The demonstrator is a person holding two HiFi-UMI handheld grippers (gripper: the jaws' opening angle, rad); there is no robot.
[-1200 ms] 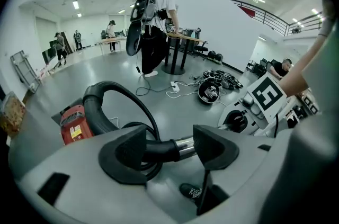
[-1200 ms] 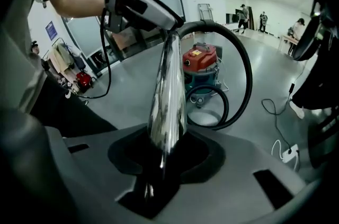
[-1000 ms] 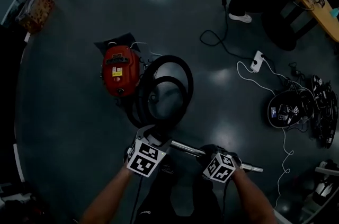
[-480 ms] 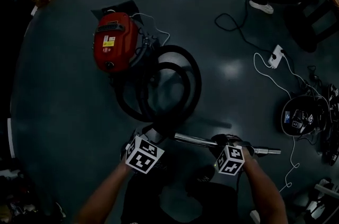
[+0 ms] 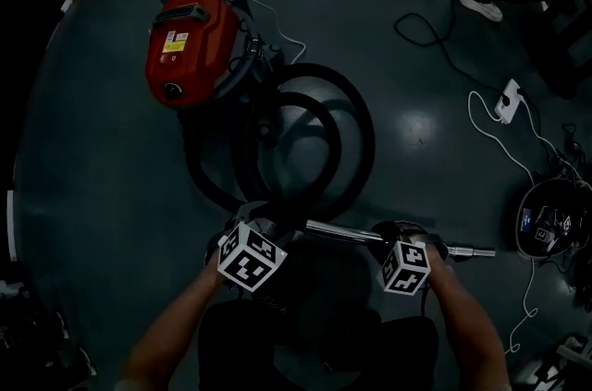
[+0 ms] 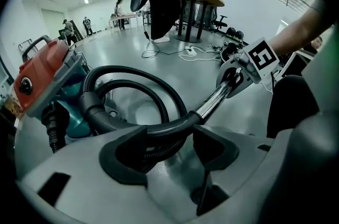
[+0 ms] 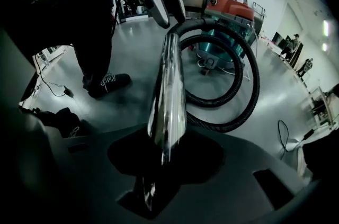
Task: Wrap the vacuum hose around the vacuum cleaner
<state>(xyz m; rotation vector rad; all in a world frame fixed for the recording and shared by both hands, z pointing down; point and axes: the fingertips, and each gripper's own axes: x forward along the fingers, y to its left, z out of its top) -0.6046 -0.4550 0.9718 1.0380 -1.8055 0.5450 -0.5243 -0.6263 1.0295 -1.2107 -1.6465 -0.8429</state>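
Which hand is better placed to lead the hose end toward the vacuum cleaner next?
Left, probably. The left gripper clamps the hose at its curved black end, on the side nearer the red vacuum cleaner and the coiled loops. The right gripper holds the metal wand farther out.

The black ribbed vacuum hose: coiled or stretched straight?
Coiled: the black ribbed hose forms two loops beside the red vacuum cleaner.

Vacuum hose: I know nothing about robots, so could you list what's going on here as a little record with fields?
vacuum cleaner: red, on floor
hose: black, looped beside cleaner, not around it
left gripper: fingers shut on hose's black end
right gripper: shut on metal tube
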